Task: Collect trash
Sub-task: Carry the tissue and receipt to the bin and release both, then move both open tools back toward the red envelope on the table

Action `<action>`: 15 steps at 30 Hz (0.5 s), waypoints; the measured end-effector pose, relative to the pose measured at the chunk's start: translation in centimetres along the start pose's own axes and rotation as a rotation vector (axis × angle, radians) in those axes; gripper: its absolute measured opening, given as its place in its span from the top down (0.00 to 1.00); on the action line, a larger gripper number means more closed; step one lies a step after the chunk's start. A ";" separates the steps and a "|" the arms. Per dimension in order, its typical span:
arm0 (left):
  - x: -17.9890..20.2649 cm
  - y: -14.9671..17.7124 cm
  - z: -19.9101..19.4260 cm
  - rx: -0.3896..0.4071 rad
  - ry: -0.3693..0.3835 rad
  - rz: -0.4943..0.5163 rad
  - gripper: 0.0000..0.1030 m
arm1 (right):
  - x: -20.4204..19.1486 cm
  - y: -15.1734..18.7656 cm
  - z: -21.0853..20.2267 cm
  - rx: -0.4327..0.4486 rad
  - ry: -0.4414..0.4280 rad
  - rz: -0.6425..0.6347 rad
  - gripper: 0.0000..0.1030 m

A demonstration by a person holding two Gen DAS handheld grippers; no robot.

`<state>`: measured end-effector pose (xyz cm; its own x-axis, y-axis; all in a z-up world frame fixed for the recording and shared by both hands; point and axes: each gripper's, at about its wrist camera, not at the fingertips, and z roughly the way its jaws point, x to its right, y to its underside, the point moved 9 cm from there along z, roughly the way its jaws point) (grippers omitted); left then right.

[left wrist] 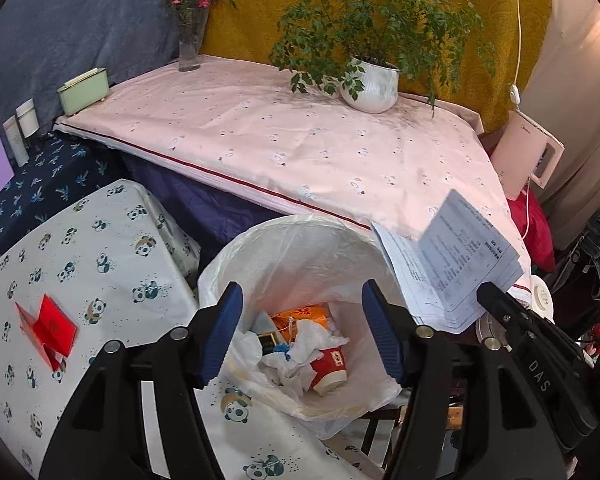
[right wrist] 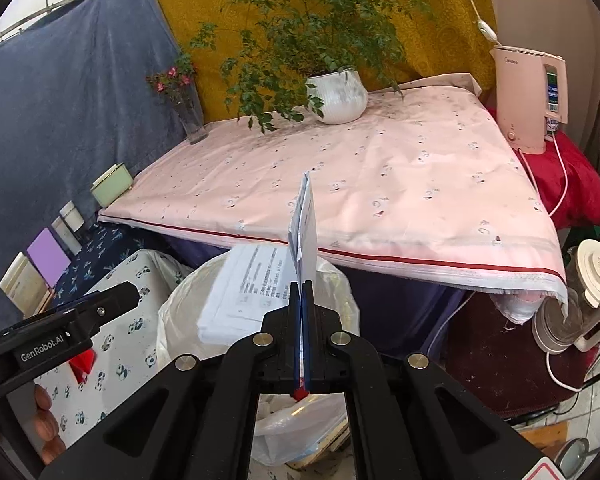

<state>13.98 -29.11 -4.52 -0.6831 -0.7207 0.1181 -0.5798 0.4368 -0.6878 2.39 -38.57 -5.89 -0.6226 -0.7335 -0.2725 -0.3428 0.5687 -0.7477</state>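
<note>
A bin lined with a white plastic bag [left wrist: 300, 248] stands below my left gripper [left wrist: 302, 292], which is open with nothing between its blue pads. Inside the bag lie a red paper cup [left wrist: 330, 368], crumpled white tissue [left wrist: 300, 344] and an orange packet [left wrist: 304, 314]. My right gripper [right wrist: 301, 286] is shut on a stack of printed papers [right wrist: 244, 288], held over the bag's [right wrist: 176, 312] rim. In the left wrist view the papers [left wrist: 460, 256] hang at the bin's right edge from the right gripper [left wrist: 488, 292]. A red folded card [left wrist: 52, 330] lies on the panda cloth to the left.
Behind the bin is a table under a pink cloth [left wrist: 300, 140] with a potted plant [left wrist: 370, 86], a flower vase [left wrist: 190, 44] and a green box [left wrist: 84, 90]. A pink appliance [right wrist: 528, 96] and a lidded jar [right wrist: 572, 304] stand at the right.
</note>
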 end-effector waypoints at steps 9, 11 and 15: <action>-4.5 0.5 -1.2 0.016 -0.075 -0.069 0.31 | -4.8 1.1 2.2 -0.049 -0.062 -0.073 0.95; -5.6 0.6 -1.6 0.027 -0.090 -0.088 0.28 | -5.6 1.1 2.2 -0.045 -0.068 -0.081 0.78; -7.9 1.1 -2.4 0.033 -0.126 -0.125 0.27 | -6.9 1.0 1.6 -0.035 -0.088 -0.095 0.70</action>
<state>17.66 -21.62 -4.49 -0.5445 -0.8308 0.1150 -0.6403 0.3231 -0.6969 7.50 -33.56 -5.72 -0.5223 -0.8138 -0.2549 -0.4224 0.5066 -0.7516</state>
